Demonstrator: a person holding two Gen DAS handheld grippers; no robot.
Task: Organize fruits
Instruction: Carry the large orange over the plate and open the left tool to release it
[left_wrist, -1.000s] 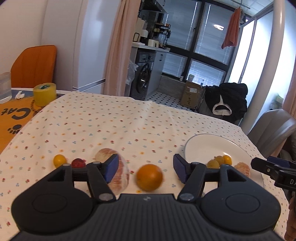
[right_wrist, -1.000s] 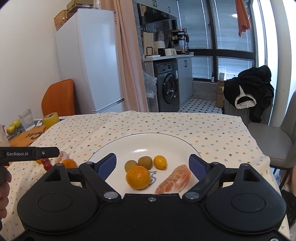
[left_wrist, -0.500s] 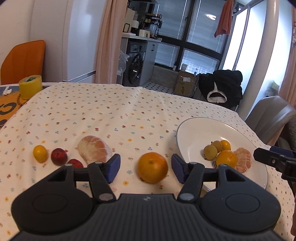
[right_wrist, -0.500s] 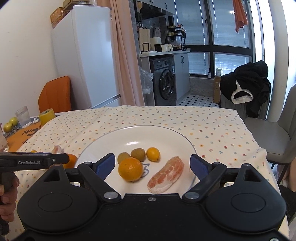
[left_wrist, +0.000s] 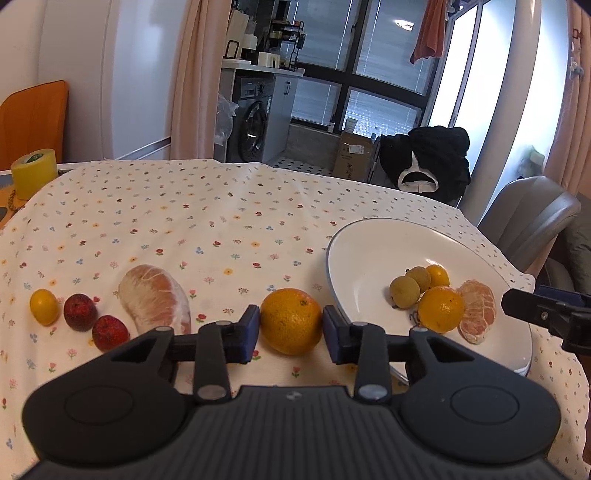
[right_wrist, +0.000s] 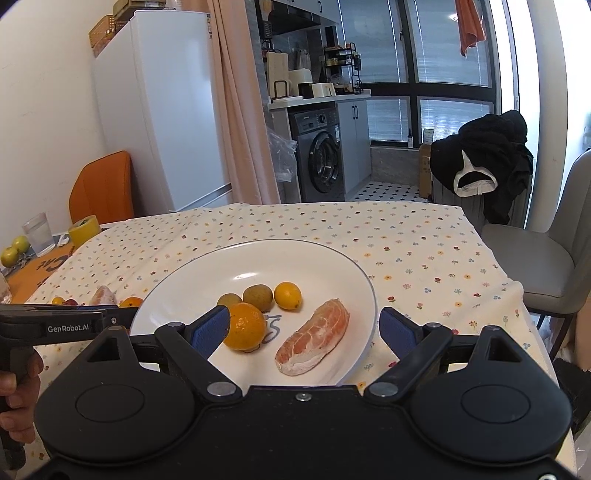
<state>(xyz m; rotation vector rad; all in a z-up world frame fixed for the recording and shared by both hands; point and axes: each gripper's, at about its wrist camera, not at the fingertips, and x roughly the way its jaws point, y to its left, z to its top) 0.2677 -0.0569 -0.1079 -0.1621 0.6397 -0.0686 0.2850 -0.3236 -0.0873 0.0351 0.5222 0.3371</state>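
Desk (left_wrist: 221, 206) fills the frame, white plate (left_wrist: 369, 243) at right. We've got the left tool (left_wrist: 291, 326) flanking the orange (left_wrist: 291, 320) at lower centre, pads touching or nearly; can't tell if it's pinching. Right tool (right_wrist: 304, 326) is spread over the plate.

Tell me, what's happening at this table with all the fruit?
A person holds a gripping tool in each hand and is gathering fruit onto a white plate. The left tool has its pads on either side of an orange that sits on the flowered tablecloth beside the plate. The right tool hangs open over the plate, which already holds an orange, a peeled segment and three small fruits. A peeled pomelo piece, two red fruits and a small yellow one wait on the cloth.
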